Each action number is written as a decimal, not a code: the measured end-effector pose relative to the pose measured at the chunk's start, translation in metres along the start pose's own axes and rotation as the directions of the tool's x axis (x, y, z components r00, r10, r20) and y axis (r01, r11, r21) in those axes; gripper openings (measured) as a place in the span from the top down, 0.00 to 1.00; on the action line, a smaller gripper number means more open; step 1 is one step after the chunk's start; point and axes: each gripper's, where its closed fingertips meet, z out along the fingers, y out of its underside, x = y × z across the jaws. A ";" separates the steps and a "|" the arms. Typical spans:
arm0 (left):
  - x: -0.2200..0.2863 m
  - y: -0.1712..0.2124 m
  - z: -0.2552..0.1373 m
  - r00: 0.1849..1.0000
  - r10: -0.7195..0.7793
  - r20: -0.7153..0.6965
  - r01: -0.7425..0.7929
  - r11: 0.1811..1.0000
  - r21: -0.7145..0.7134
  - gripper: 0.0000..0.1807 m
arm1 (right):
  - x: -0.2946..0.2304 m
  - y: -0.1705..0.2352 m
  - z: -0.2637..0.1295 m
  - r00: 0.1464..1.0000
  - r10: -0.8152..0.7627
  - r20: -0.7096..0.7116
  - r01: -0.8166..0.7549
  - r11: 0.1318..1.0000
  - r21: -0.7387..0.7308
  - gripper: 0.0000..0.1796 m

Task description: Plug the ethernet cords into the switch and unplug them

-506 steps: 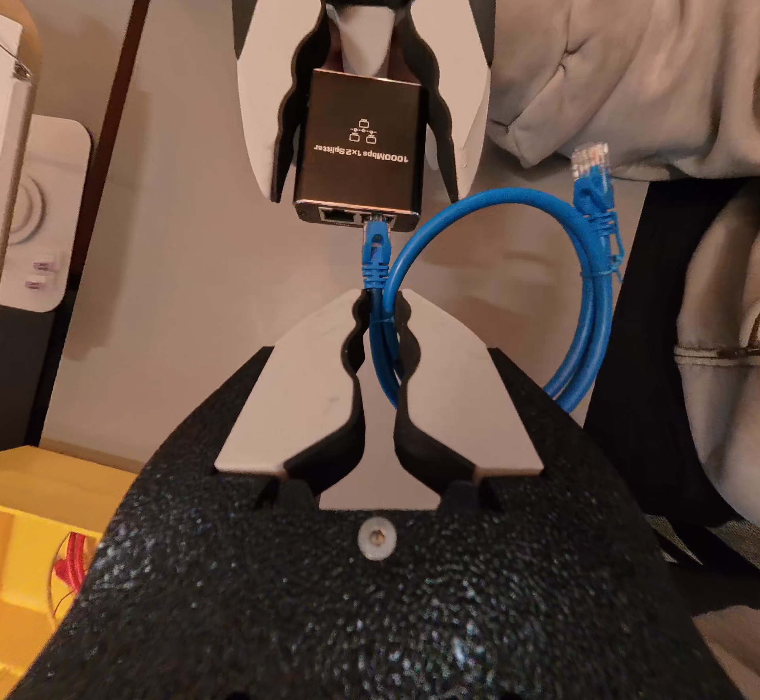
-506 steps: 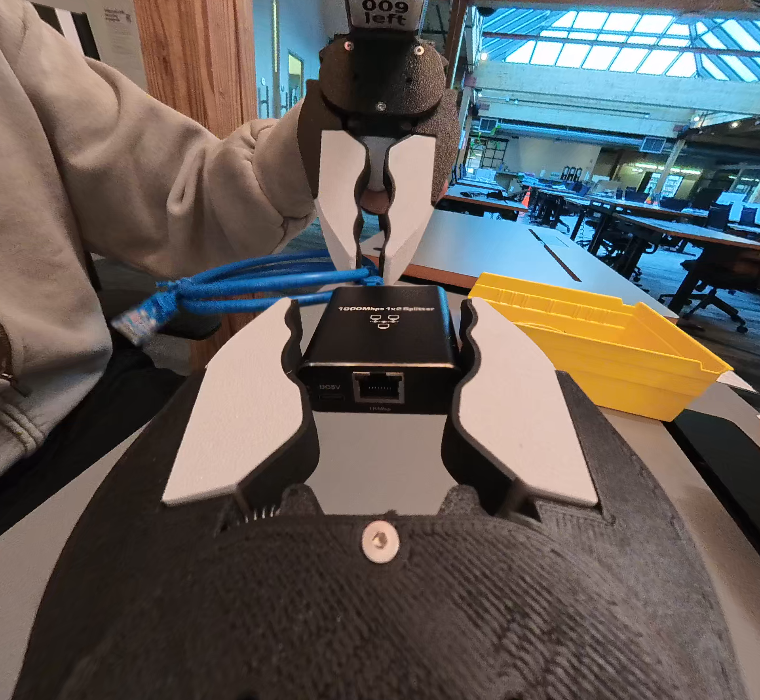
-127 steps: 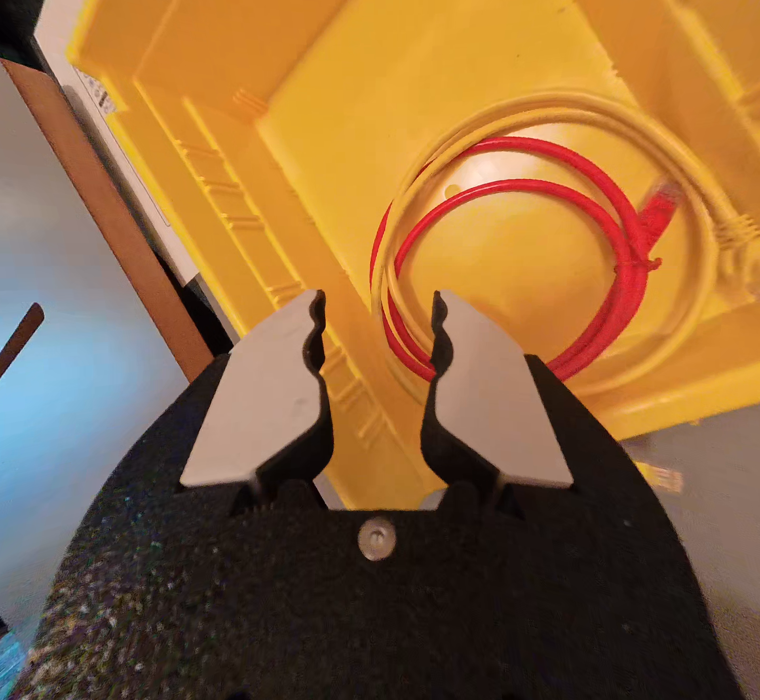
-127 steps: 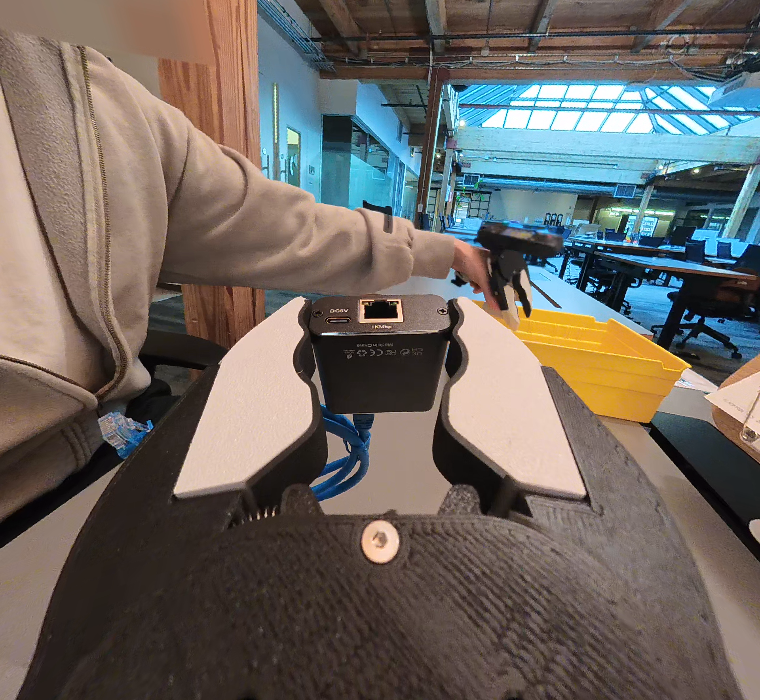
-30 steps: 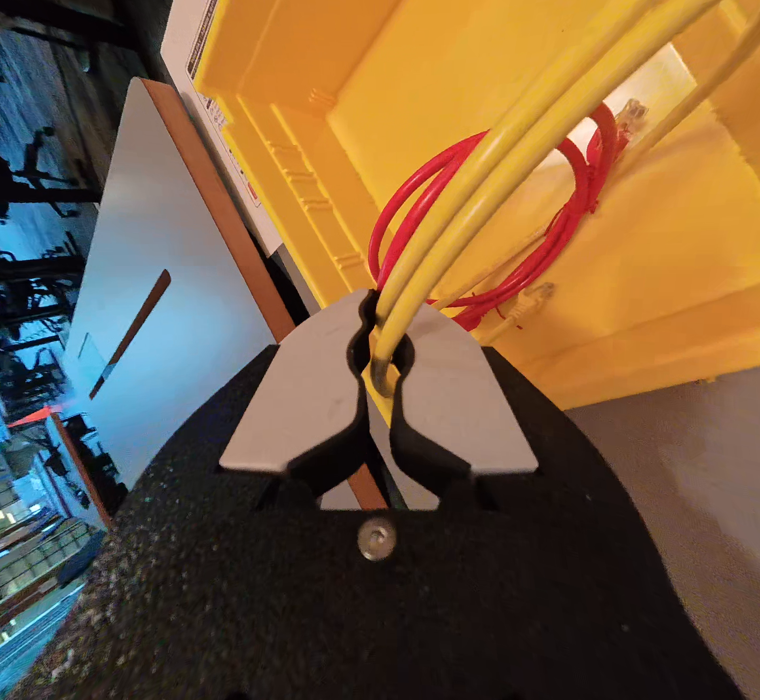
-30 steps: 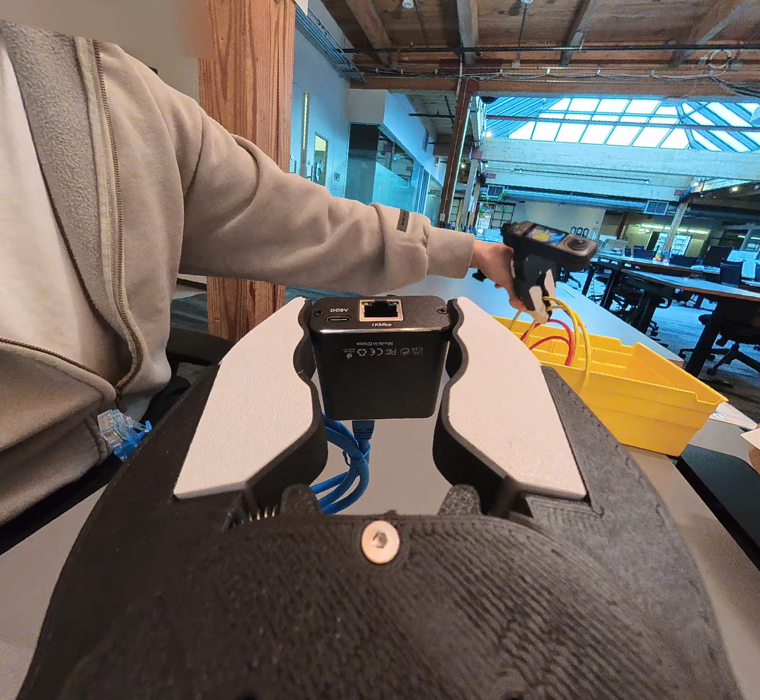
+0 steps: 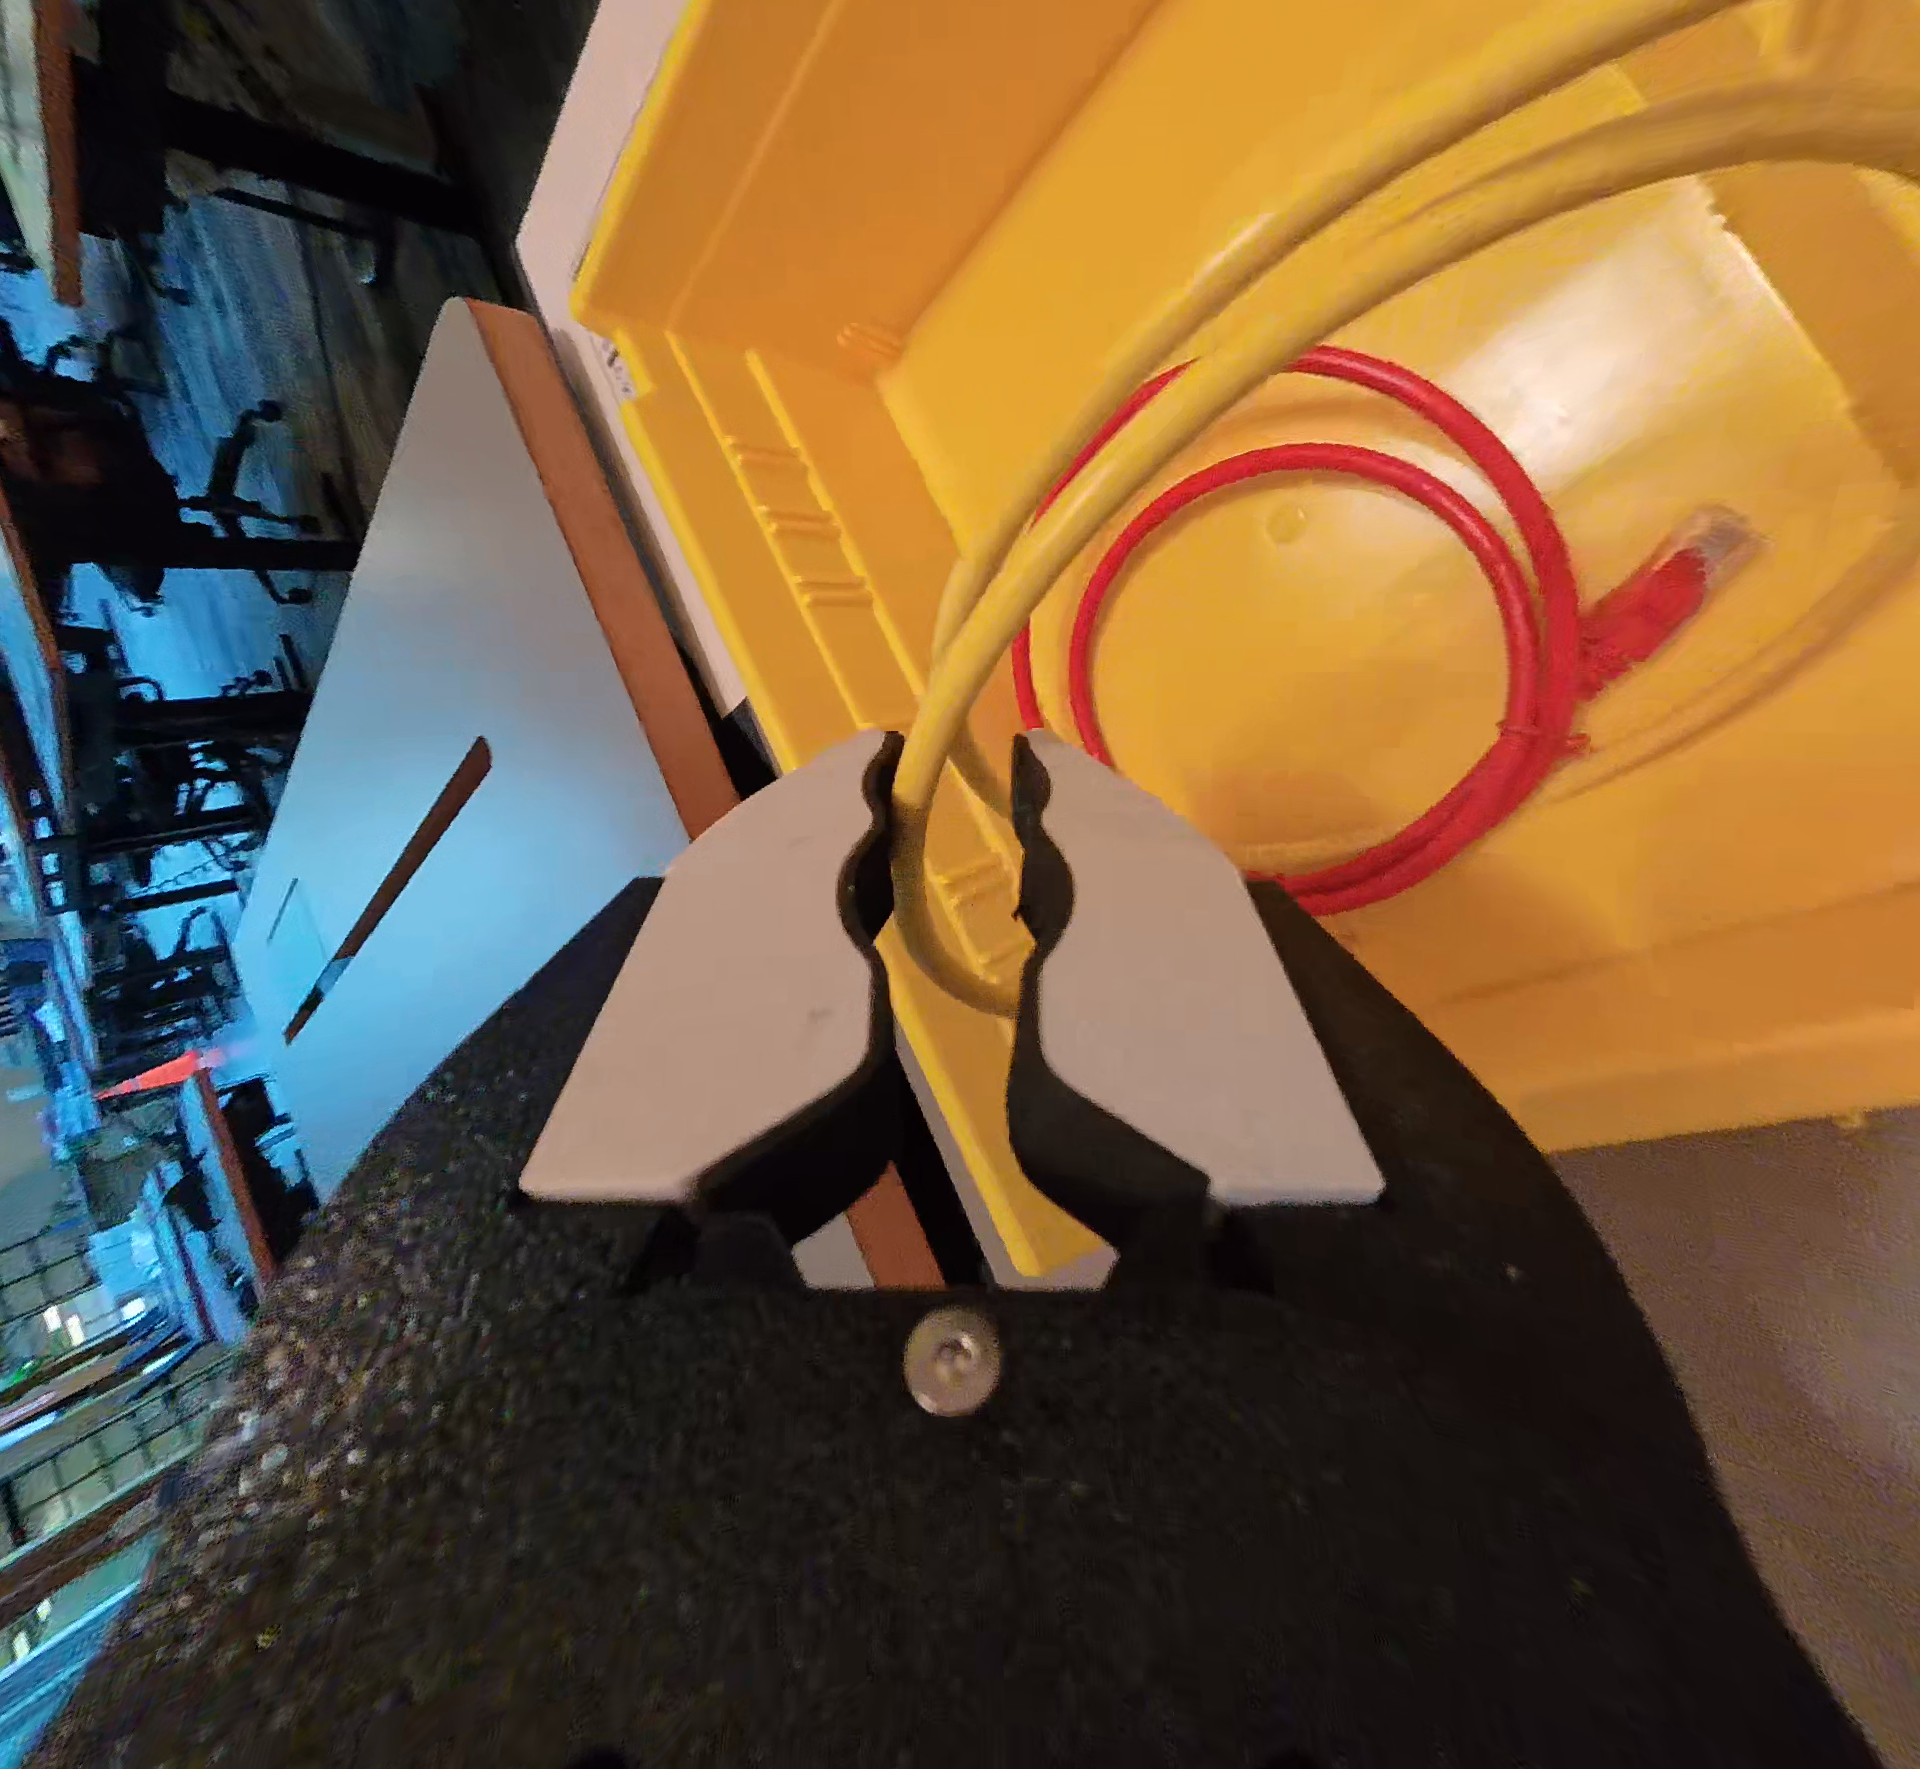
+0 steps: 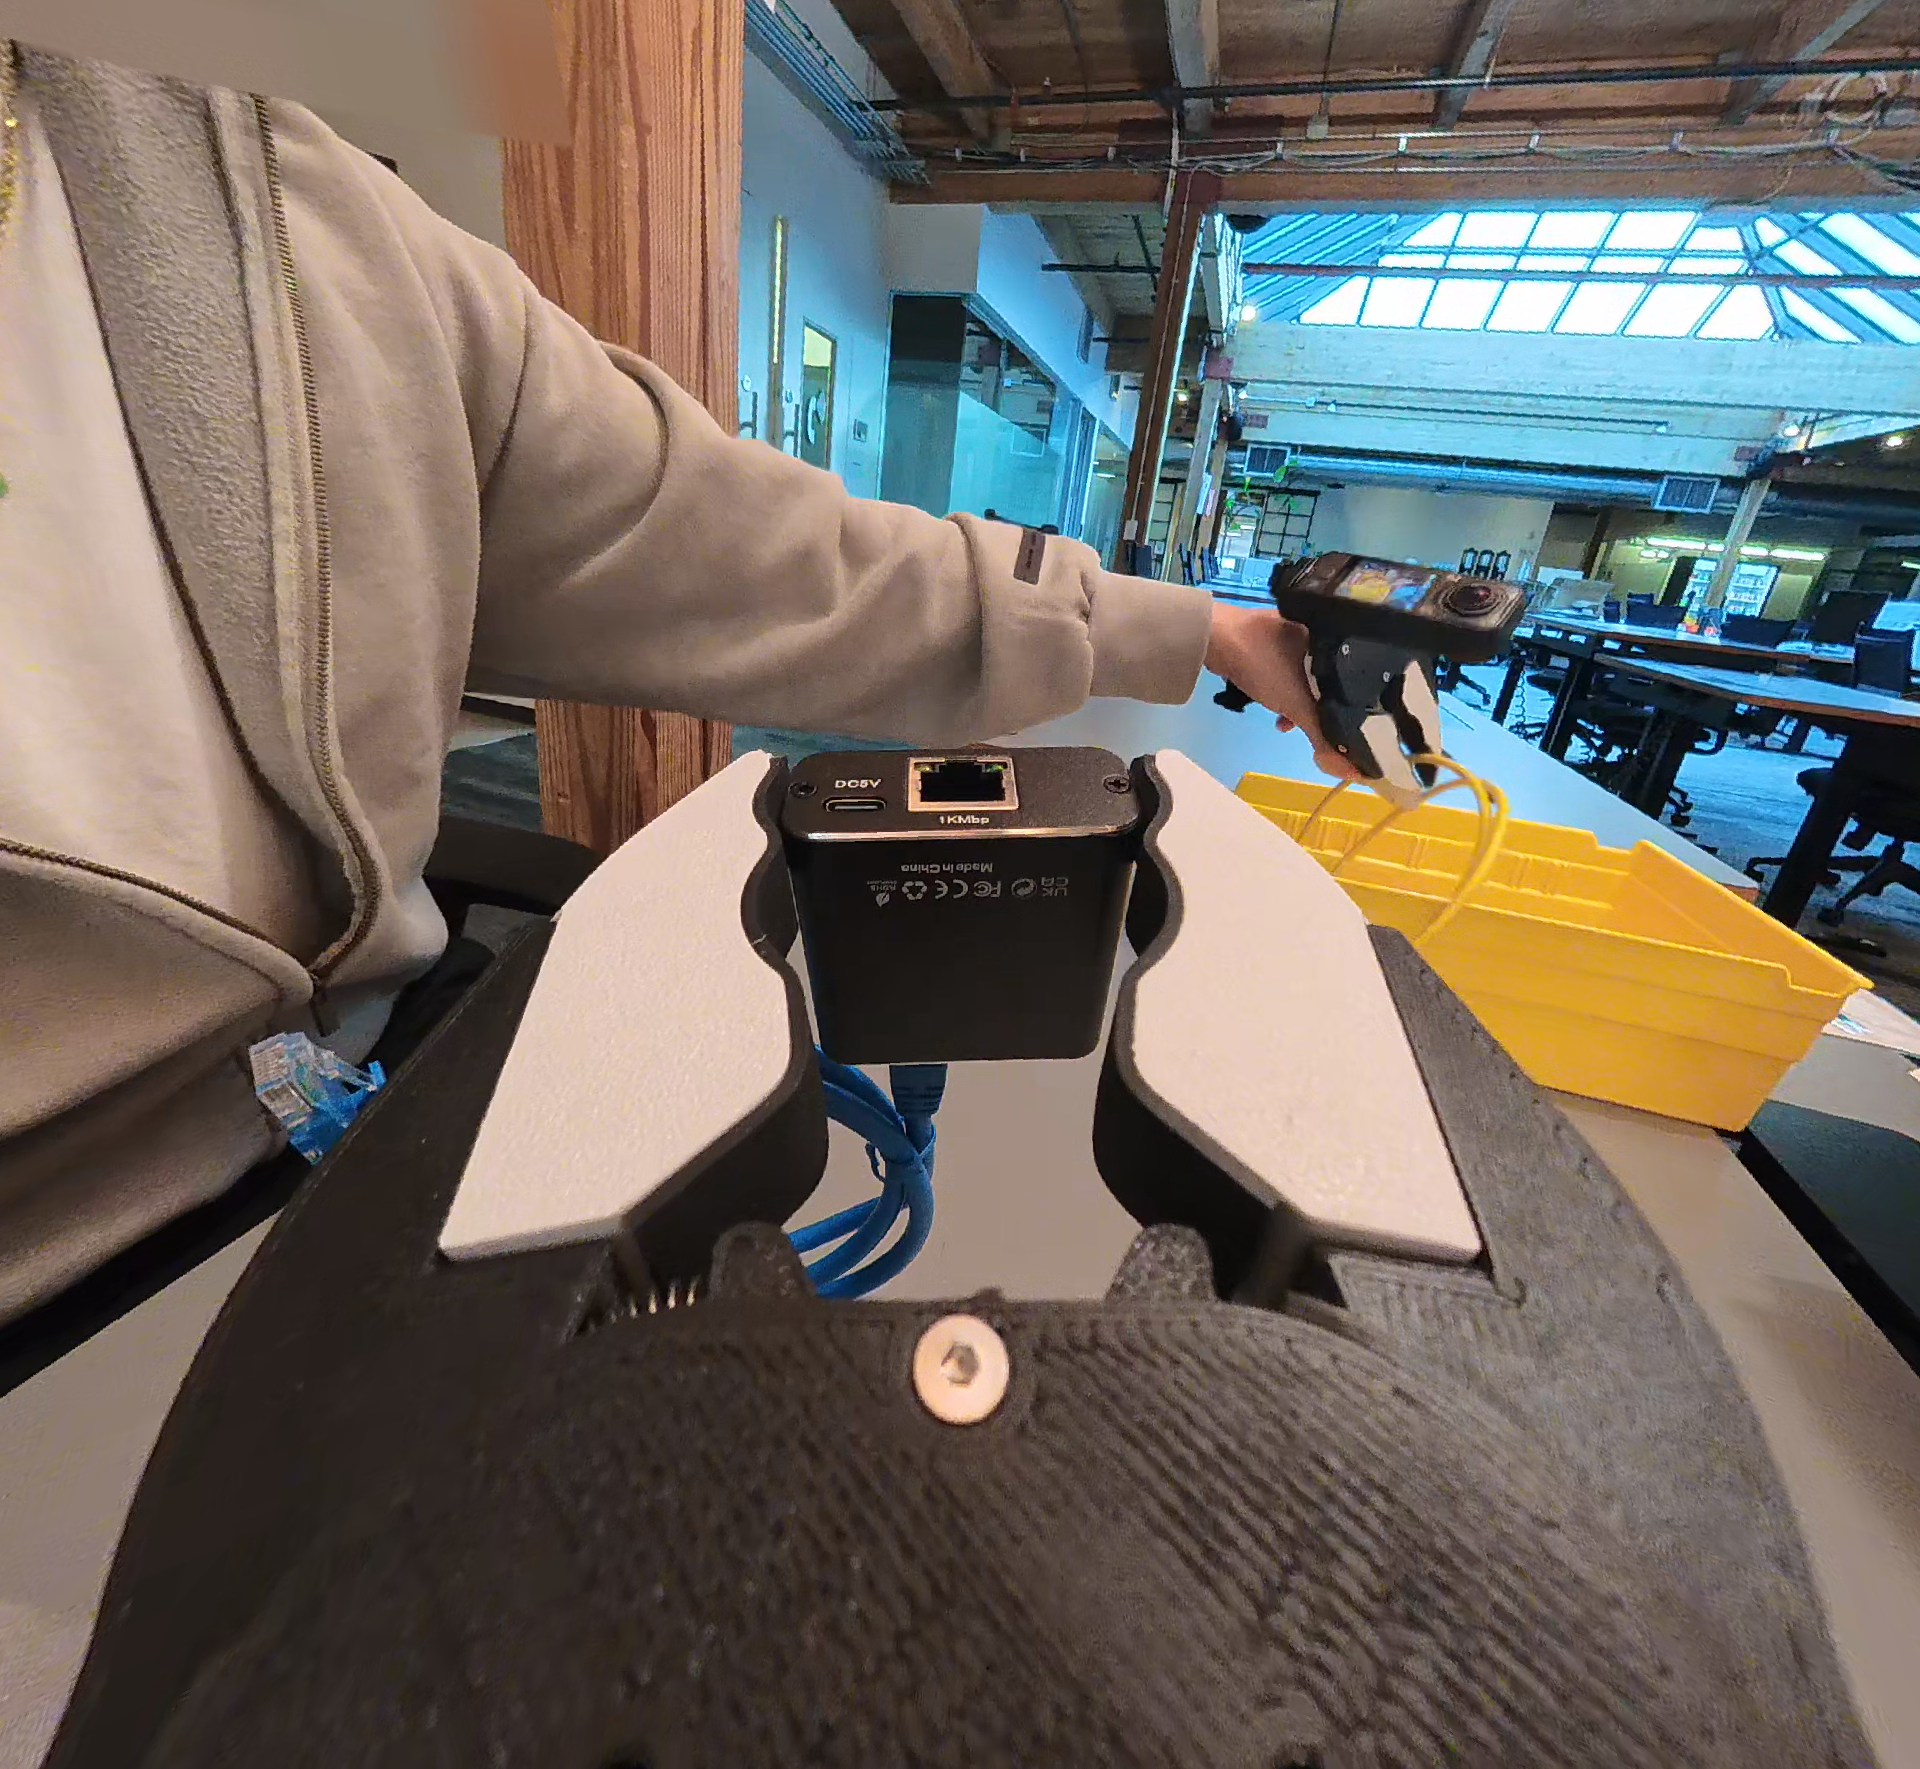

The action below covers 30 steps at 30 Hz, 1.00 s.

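Left wrist view first: a second ago my left gripper [image 7: 951,763] was pinched tight on the yellow ethernet cable [image 7: 1195,348] with the red ethernet cable [image 7: 1527,680] dragged up along with it; now my jaws have eased apart a bit, the yellow loop just hangs between the fingers against the left one, and the red coil has dropped back flat on the floor of the yellow bin [image 7: 831,161]. I'm over the bin's near wall, with plenty of room above the coil. Past the bin's edge there's a white tabletop [image 7: 436,680] with a brown edge, then dim floor and chairs. Right wrist view: nothing's changed, my right gripper [image 8: 956,774] is still clamped on the sides of the black switch [image 8: 961,950], empty port facing away from me, the blue ethernet cable [image 8: 883,1189] plugged in underneath and dangling, its loose plug [image 8: 301,1091] by my grey hoodie [image 8: 416,524]. Far off, the left gripper [image 8: 1392,763] hangs over the bin [image 8: 1610,1002] on the grey table [image 8: 1766,1304], with the open office behind.
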 end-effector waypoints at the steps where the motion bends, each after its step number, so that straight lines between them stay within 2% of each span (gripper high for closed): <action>1: 0.006 -0.003 0.000 0.999 -0.002 -0.038 0.002 1.000 0.016 0.87 | 0.000 0.001 0.000 1.000 0.002 -0.001 -0.002 1.000 0.000 0.65; 3: 0.008 -0.002 -0.002 0.998 0.000 -0.060 0.001 1.000 0.011 0.84 | 0.001 0.002 -0.001 1.000 0.006 -0.004 -0.006 1.000 0.000 0.65; 5: -0.015 0.003 -0.005 0.996 -0.024 0.085 0.026 0.999 -0.021 0.81 | 0.003 0.004 -0.002 1.000 0.011 -0.008 -0.011 1.000 -0.004 0.65; 7: -0.024 0.002 -0.010 0.990 -0.066 0.128 0.065 0.998 0.011 0.80 | 0.004 0.006 -0.003 1.000 0.017 -0.011 -0.017 1.000 -0.008 0.65; 8: -0.017 0.001 -0.010 0.993 -0.095 0.065 0.093 0.995 0.034 0.81 | 0.004 0.007 -0.003 1.000 0.020 -0.012 -0.020 1.000 -0.009 0.65; 10: 0.018 0.000 -0.009 0.973 -0.127 -0.192 0.139 0.989 0.049 0.81 | 0.005 0.008 -0.004 1.000 0.026 -0.014 -0.026 1.000 -0.010 0.65; 12: 0.061 0.001 -0.012 0.894 -0.090 -0.438 0.119 0.992 0.038 0.80 | 0.006 0.010 -0.004 0.999 0.031 -0.013 -0.031 0.999 -0.010 0.65; 13: 0.076 0.004 -0.010 0.866 -0.058 -0.497 0.087 0.996 0.035 0.79 | 0.006 0.011 -0.004 0.999 0.032 -0.014 -0.032 0.999 -0.013 0.65; 17: 0.103 0.024 0.017 0.856 0.027 -0.516 -0.052 0.998 -0.034 0.77 | 0.007 0.014 -0.003 0.999 0.037 -0.015 -0.037 0.999 -0.022 0.65; 21: 0.119 0.018 0.033 0.815 -0.064 -0.576 0.020 0.996 -0.082 0.78 | 0.007 0.014 -0.004 0.999 0.036 -0.018 -0.037 0.999 -0.029 0.65; 23: 0.124 0.017 0.036 0.804 -0.078 -0.590 0.018 0.994 -0.106 0.75 | 0.008 0.014 -0.005 0.999 0.039 -0.018 -0.039 0.999 -0.024 0.65; 25: 0.130 0.017 0.039 0.794 -0.074 -0.603 -0.006 0.992 -0.129 0.76 | 0.008 0.015 -0.005 0.999 0.042 -0.020 -0.043 0.999 -0.024 0.65; 27: 0.128 0.024 0.040 0.803 -0.065 -0.592 -0.050 0.983 -0.175 0.73 | 0.008 0.016 -0.005 0.999 0.044 -0.020 -0.044 0.999 -0.026 0.65; 30: 0.109 0.021 0.033 0.836 -0.016 -0.548 -0.062 0.991 -0.122 0.78 | 0.008 0.014 -0.006 0.999 0.036 -0.022 -0.037 0.999 -0.025 0.65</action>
